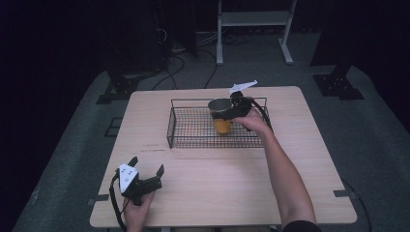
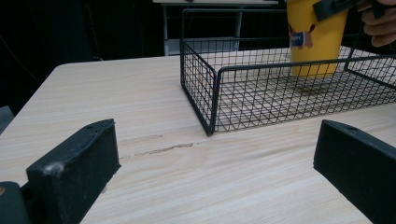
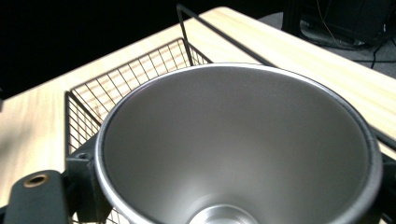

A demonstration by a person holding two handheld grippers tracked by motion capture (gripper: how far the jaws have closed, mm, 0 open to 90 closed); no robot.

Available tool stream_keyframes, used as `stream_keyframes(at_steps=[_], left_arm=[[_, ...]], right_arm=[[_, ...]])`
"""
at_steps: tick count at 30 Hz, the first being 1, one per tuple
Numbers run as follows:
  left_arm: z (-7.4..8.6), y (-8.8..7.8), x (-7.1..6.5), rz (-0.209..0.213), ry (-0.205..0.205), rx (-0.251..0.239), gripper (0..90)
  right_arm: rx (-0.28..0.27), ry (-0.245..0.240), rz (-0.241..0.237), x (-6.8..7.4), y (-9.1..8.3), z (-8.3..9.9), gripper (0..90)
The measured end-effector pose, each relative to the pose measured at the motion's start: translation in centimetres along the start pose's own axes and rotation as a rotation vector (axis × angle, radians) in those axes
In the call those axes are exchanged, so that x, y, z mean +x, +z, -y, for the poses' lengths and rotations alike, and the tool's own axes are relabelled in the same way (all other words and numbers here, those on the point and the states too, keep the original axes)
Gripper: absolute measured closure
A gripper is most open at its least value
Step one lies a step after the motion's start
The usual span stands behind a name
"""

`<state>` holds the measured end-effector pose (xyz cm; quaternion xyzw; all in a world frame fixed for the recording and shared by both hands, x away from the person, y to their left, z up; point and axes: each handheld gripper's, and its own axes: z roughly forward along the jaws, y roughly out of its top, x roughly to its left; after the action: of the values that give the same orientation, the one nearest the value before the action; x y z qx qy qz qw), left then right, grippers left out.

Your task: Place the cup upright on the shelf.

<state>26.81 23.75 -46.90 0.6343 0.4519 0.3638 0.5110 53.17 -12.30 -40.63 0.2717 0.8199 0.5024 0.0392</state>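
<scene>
The yellow cup (image 1: 222, 117) is pinched near its rim by the right gripper (image 1: 235, 109), upright inside the wire basket (image 1: 193, 129), toward its right end. Its steel inside (image 3: 243, 149) is seen right between the jaws. Well apart, near the table (image 1: 222, 179) front-left corner, the left gripper (image 1: 145, 169) is held with jaws spread, nothing between them.

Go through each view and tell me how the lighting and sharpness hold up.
High view: lit table, black surroundings, slightly soft. Left gripper view: basket sharp, near jaws a little soft. Right gripper view: the cup interior shows smooth metallic sheen, no harsh glare; background dark.
</scene>
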Motion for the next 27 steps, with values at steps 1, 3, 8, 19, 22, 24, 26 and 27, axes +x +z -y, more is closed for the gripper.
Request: stream_keyframes(at_steps=[1,3,8,19,22,24,26,27], left_arm=[[0.00,-0.01,0.00,0.000,-0.001,0.000,0.0],[0.00,-0.02,0.00,0.001,-0.002,-0.001,0.0],[0.00,-0.01,0.00,0.000,-0.001,-0.001,0.0],[0.00,-0.02,-0.01,0.001,0.000,-0.001,0.0],[0.00,-0.01,-0.02,0.000,0.001,-0.001,0.0],[0.00,-0.01,-0.02,0.000,0.002,-0.001,0.0],[0.00,0.00,-0.02,0.000,0.002,0.000,0.0],[0.00,0.00,-0.03,0.000,0.002,0.000,0.0]], right_arm=[[0.015,-0.011,0.004,-0.01,0.28,0.17,11.6],[0.018,-0.015,0.005,-0.02,0.37,0.23,11.6],[0.048,-0.034,0.017,-0.14,0.80,0.59,11.6],[0.069,-0.070,0.030,-0.15,0.80,0.81,10.9],[0.072,-0.083,0.035,-0.05,0.76,0.79,10.2],[0.078,-0.096,0.043,0.01,0.76,0.82,9.0],[0.086,-0.106,0.055,-0.03,0.76,0.88,6.2],[0.087,-0.106,0.054,-0.03,0.75,0.90,5.9]])
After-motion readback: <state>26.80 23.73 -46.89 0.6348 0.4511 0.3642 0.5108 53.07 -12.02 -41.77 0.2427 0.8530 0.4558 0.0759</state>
